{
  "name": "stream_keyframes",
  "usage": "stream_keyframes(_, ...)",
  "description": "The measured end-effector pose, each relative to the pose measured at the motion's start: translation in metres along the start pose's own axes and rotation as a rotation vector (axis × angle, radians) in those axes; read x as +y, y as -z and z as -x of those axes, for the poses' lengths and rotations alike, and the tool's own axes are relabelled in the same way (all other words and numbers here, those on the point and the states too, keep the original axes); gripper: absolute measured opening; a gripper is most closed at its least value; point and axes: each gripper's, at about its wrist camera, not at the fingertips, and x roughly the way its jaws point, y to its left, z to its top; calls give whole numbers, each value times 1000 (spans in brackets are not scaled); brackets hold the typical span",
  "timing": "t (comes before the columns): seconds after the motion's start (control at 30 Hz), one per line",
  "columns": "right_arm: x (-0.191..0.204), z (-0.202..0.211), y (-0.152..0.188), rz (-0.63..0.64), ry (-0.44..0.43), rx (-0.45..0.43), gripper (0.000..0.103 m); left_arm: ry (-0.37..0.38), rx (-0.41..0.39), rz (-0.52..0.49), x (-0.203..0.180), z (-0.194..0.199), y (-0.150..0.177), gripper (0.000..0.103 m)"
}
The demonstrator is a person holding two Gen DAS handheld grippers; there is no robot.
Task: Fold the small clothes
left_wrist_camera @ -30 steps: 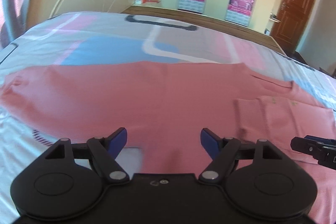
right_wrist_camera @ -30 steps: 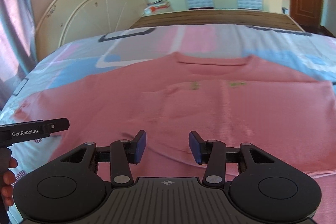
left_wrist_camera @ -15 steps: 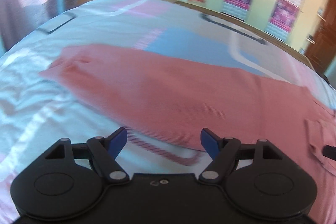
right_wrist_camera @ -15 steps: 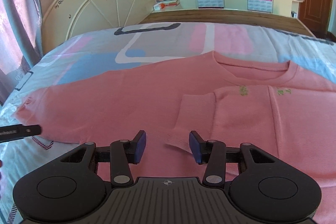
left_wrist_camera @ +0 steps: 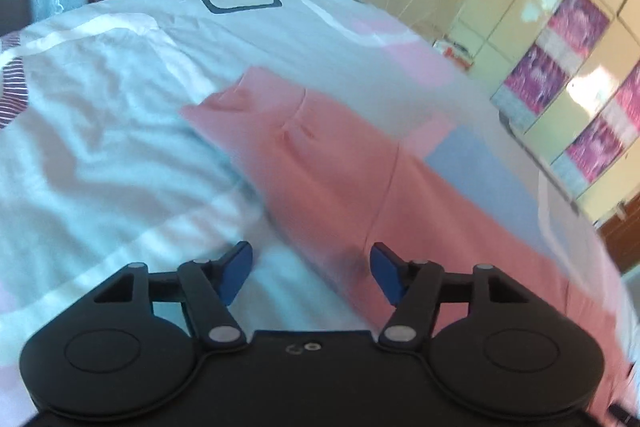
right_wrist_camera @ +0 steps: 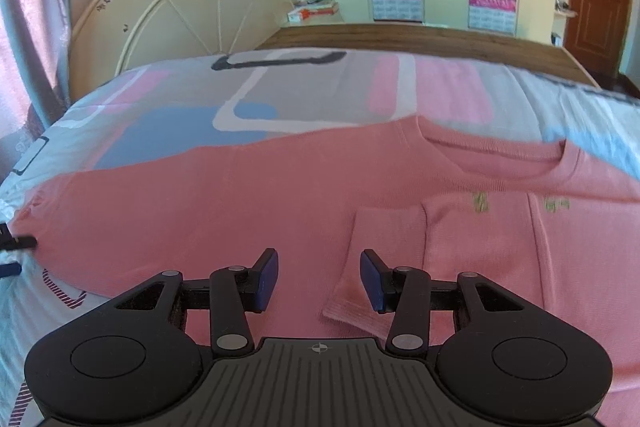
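1. The pink sweater (right_wrist_camera: 248, 203) lies flat across the bed (right_wrist_camera: 168, 107), neckline toward the footboard; one sleeve (right_wrist_camera: 384, 247) is folded onto its chest
2. Right gripper (right_wrist_camera: 319, 279): fingers wide, holding nothing, above the folded cuff's edge
3. Left gripper (left_wrist_camera: 310, 273): fingers wide, holding nothing, over the other sleeve's (left_wrist_camera: 280, 131) lower edge; bare bedding lies to its left

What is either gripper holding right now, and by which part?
Nothing. The left gripper and right gripper are both open above the pink sweater, with no cloth between their fingers.
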Motion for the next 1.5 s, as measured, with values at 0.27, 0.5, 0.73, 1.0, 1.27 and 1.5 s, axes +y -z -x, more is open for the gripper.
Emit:
stream_keyframes(0.27,-14,-4,3,-11,56,9,45,30,-57,123,14,-25,-18,8)
stream_keyframes(0.5,-33,1,3,-25,118,-17,45,85,-136,34,-15,-1,-19,4)
stream_keyframes(0.73,-54,-10,11,-56,124,43,45,330,-138,-291,-134,46,8,4)
stream_keyframes(1.0,-88,46,13,-145,85,-47,45,637,7,-592,-279,67,121,4)
stream_keyframes(1.27,-125,78,28,-218,79,-35,47,613,168,-851,-323,41,224,25)
stream_keyframes(1.5,-108,80,24,-158,12,-66,67,481,18,-879,-276,68,200,88)
